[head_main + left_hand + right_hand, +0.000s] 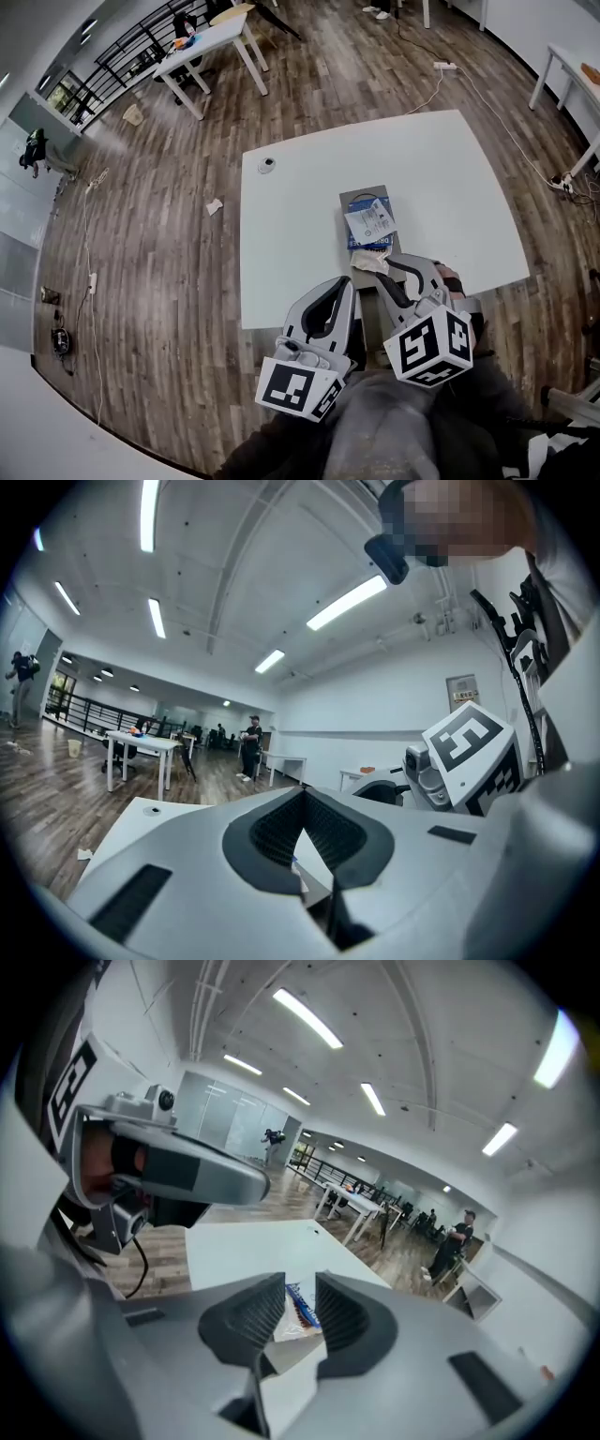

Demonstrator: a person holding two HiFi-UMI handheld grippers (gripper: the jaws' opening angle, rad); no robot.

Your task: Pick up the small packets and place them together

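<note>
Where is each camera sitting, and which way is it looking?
Head view: on the person's head, looking steeply down at the white table and packets; the left hand-held gripper and right hand-held gripper show.
Left gripper view: on the left hand-held gripper, facing level across the room; its shut jaws and the right hand-held gripper show.
Right gripper view: on the right hand-held gripper, tilted down at the table; its parted jaws show.
Shared: head and right gripper views both see the packets.
</note>
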